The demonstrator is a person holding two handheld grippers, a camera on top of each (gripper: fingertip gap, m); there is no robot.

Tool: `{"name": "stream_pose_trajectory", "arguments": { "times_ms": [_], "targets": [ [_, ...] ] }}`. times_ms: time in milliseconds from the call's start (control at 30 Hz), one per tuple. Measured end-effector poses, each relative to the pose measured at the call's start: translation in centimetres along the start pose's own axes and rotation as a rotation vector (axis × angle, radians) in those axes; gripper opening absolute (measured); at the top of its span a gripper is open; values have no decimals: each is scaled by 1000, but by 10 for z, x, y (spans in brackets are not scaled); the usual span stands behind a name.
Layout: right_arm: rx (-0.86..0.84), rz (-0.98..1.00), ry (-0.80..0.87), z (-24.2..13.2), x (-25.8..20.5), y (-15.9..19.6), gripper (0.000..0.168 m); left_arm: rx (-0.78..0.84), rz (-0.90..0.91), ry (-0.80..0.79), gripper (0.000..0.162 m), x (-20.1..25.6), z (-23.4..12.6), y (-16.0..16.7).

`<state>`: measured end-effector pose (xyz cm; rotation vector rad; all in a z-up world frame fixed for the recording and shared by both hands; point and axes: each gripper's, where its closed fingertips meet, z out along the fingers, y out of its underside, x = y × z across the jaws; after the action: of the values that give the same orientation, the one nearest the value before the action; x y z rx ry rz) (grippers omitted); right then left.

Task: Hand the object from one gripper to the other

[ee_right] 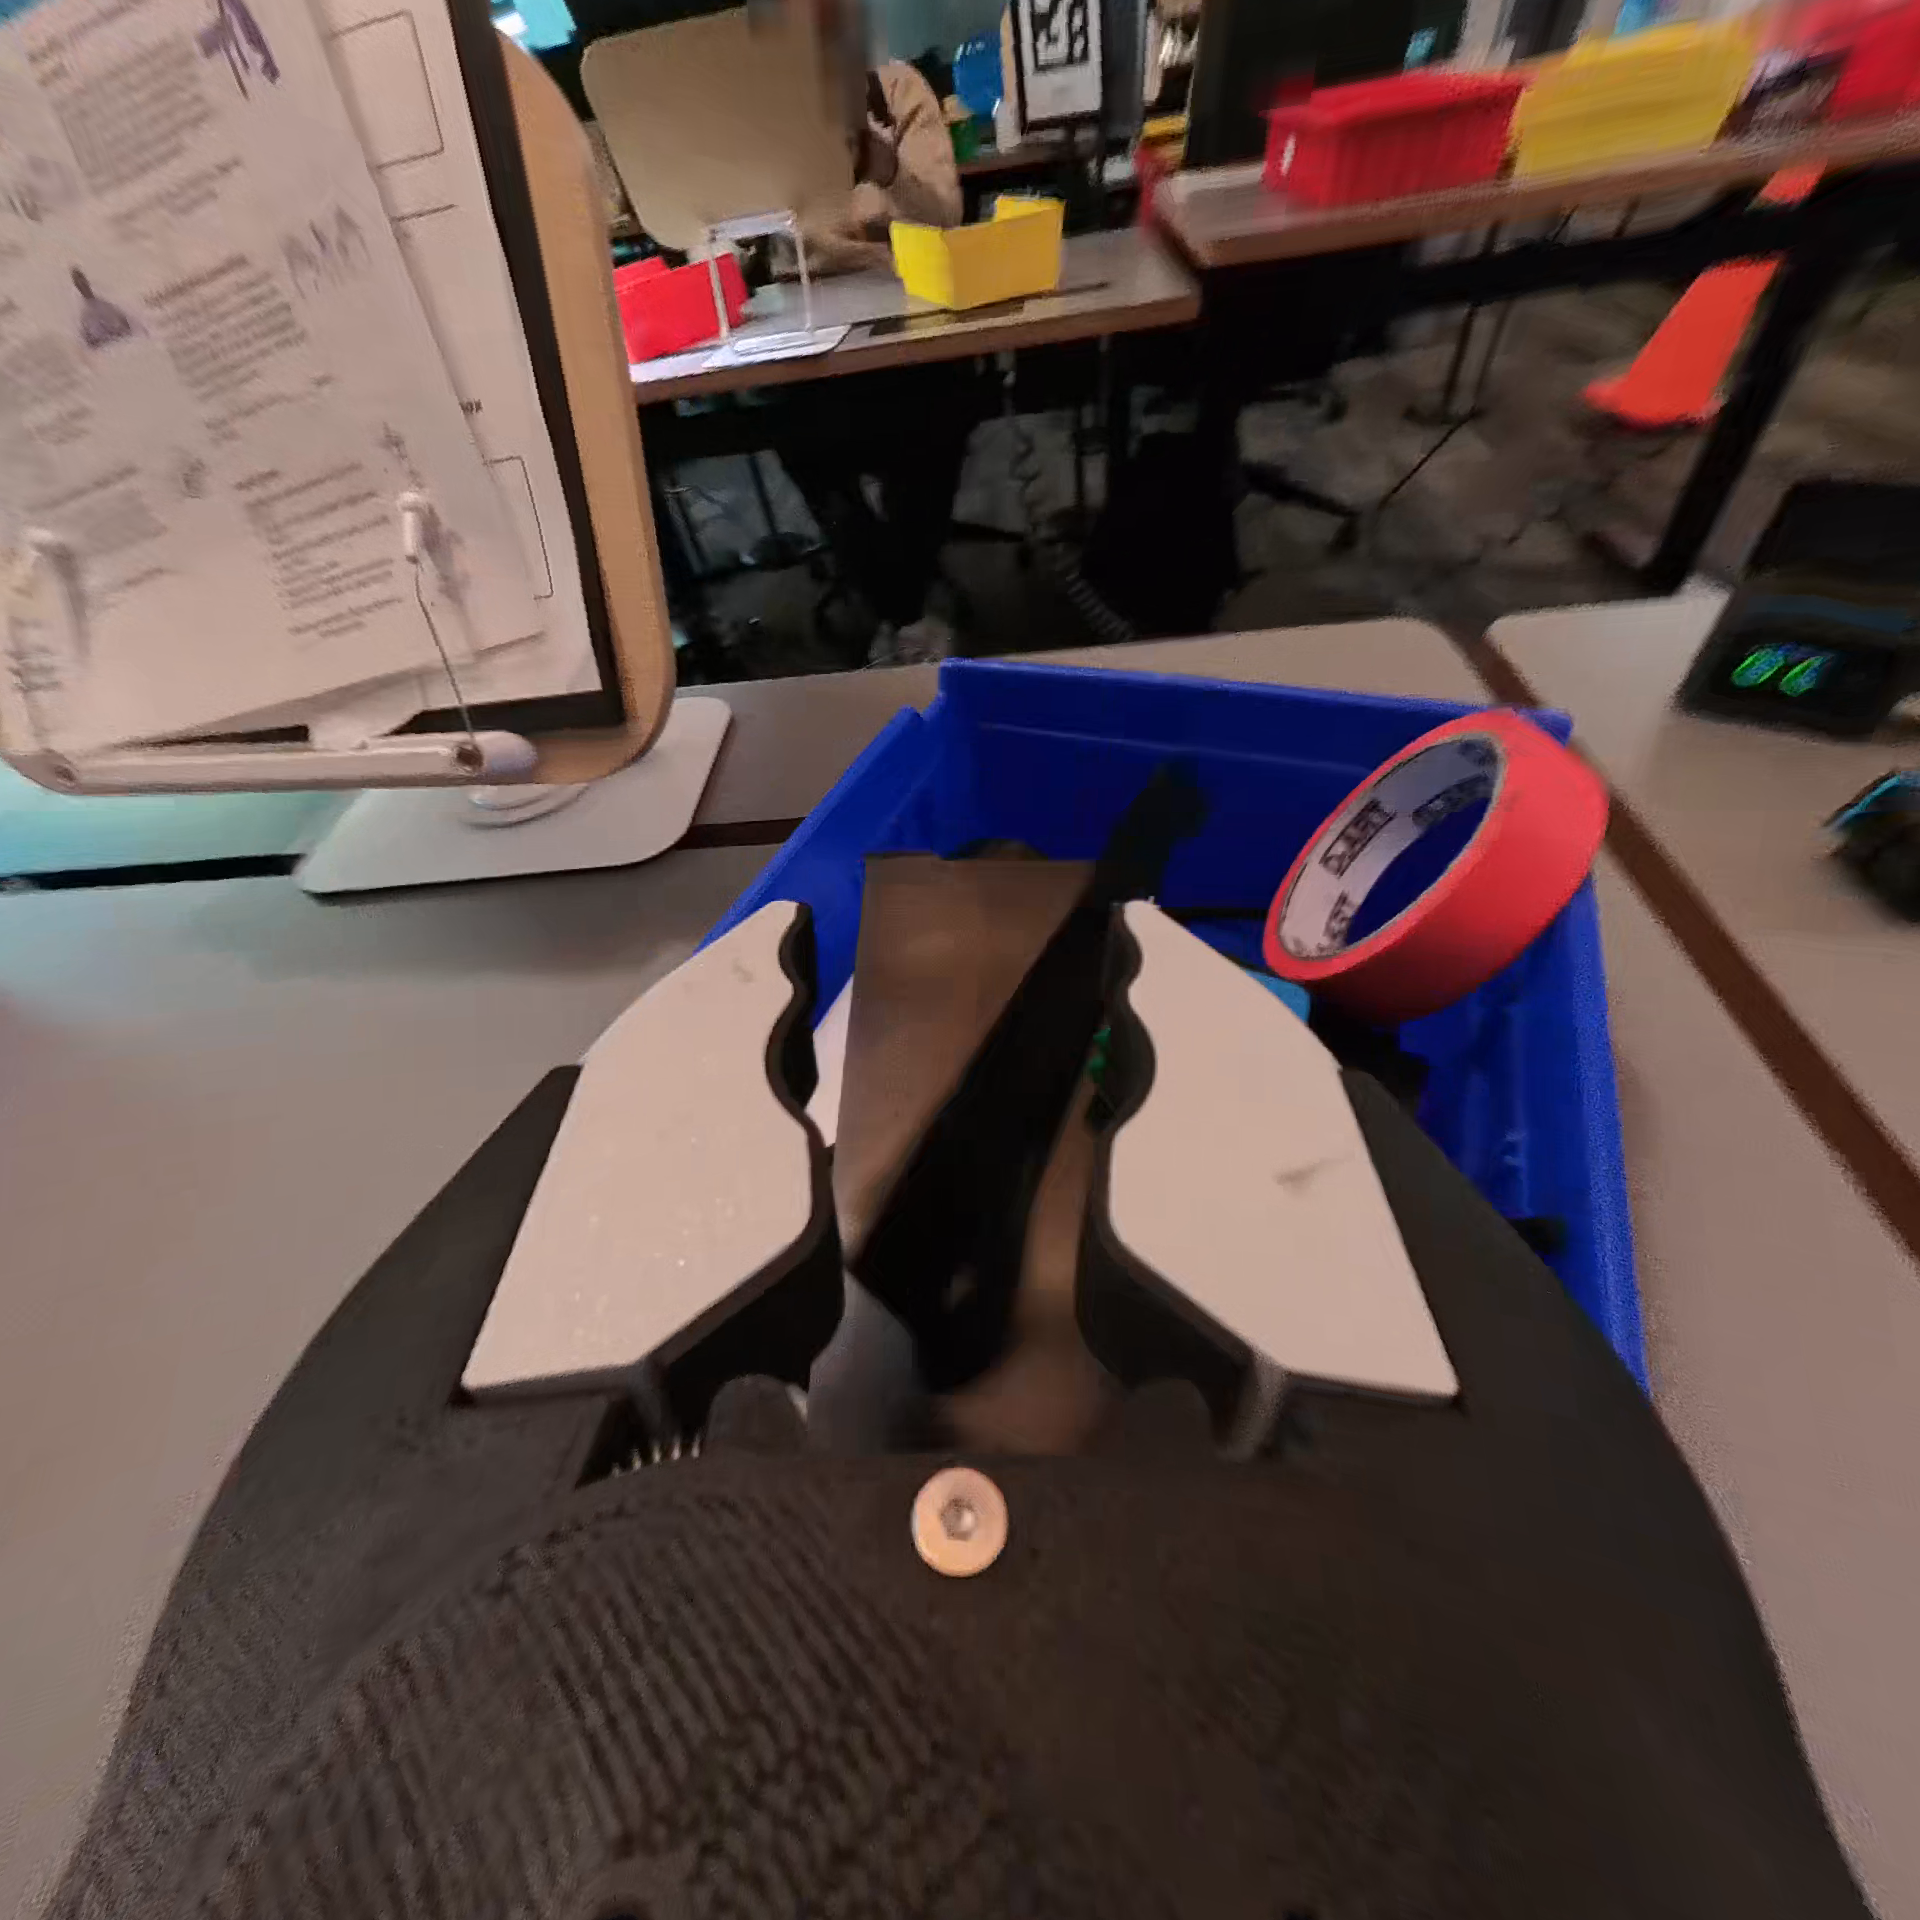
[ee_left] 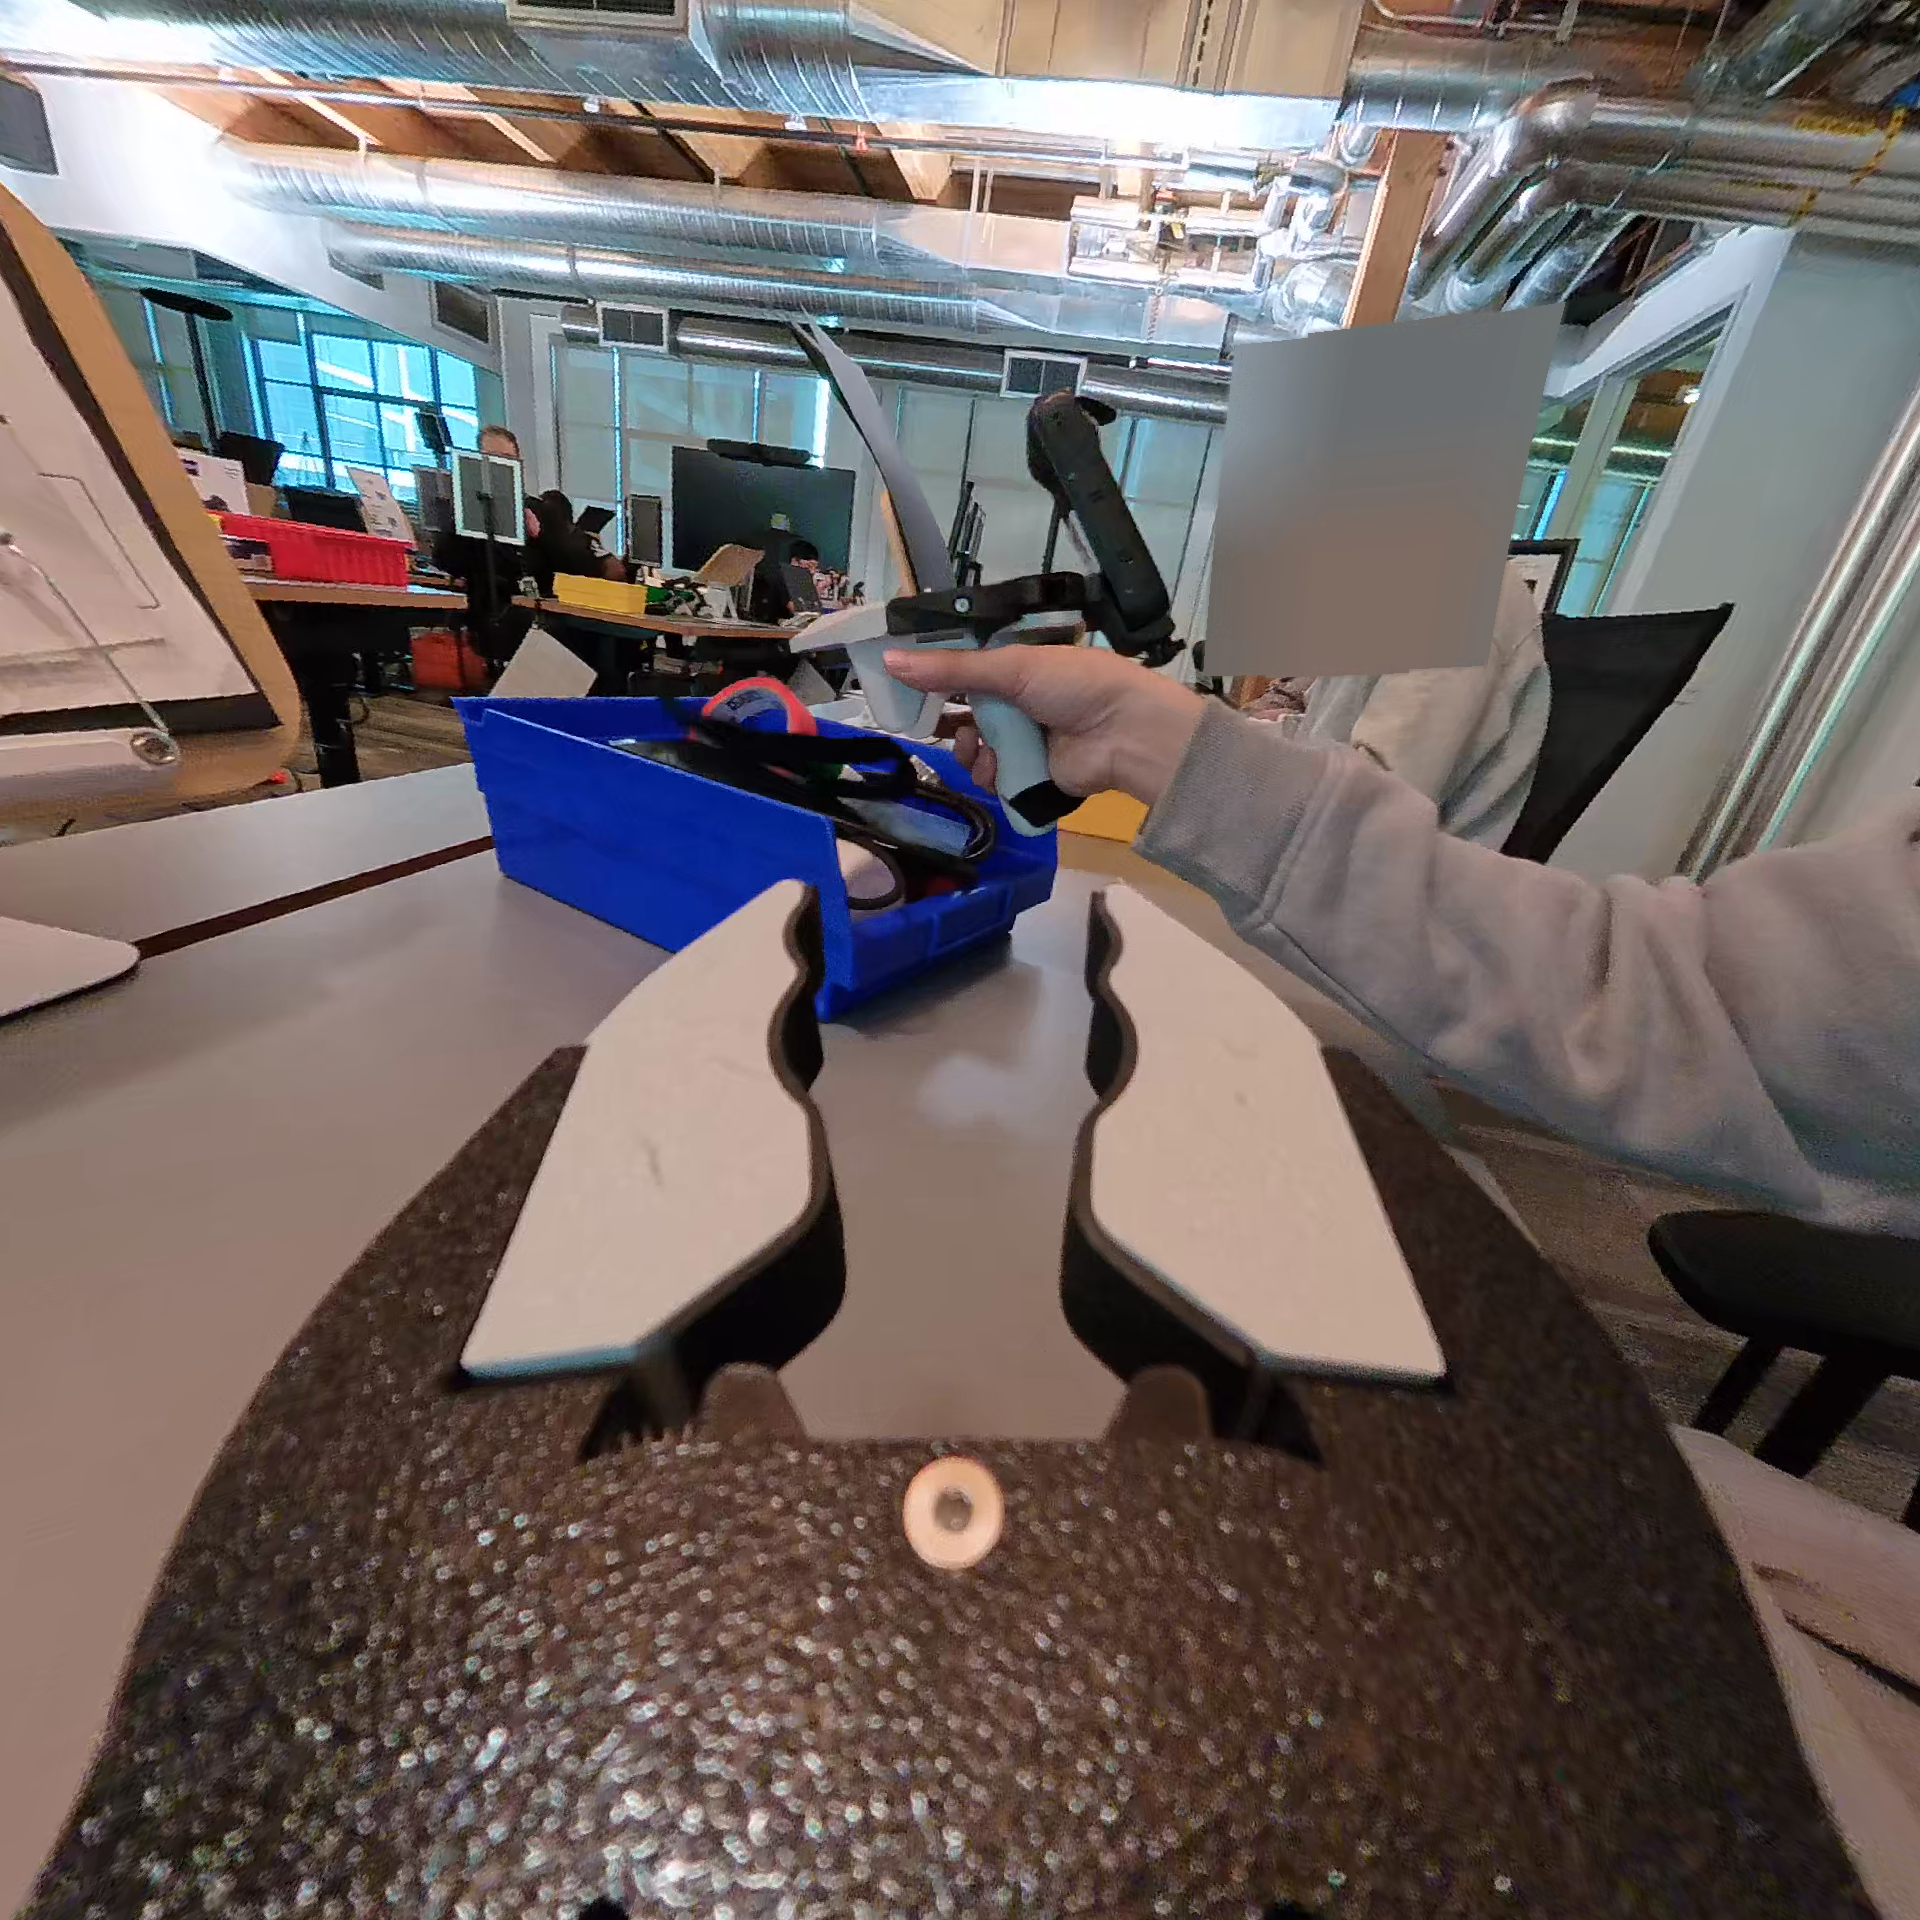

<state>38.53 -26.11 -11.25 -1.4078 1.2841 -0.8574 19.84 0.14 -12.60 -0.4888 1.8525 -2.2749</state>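
Bright indoor daylight, fisheye-warped edges, motion blur across right wrist view

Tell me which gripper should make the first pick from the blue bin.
Right. The right gripper hangs open directly over the blue plastic bin, beside the red tape roll. The left gripper is also open and empty, but sits back over the grey table.

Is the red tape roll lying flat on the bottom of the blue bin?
No, the red tape roll stands tilted on edge against the blue bin wall.
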Motion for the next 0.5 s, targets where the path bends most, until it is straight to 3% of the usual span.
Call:
{"name": "stream_pose_trajectory", "arguments": {
  "times_ms": [167,300,400,500],
  "targets": [
    [257,-317,86,-33,-53,-2,62,39,-9,-72,45,-15,-7,-10],
    [439,-443,-62,-51,-130,14,44,125,22,-233,42,-38,-30,-40],
    [427,-522,-142,-51,-159,38,48,100,147,-468,40,-64,-74,-68],
    [402,-559,-157,-48,-162,53,49,8,270,-775,32,-96,-148,-101]
  ]
}}
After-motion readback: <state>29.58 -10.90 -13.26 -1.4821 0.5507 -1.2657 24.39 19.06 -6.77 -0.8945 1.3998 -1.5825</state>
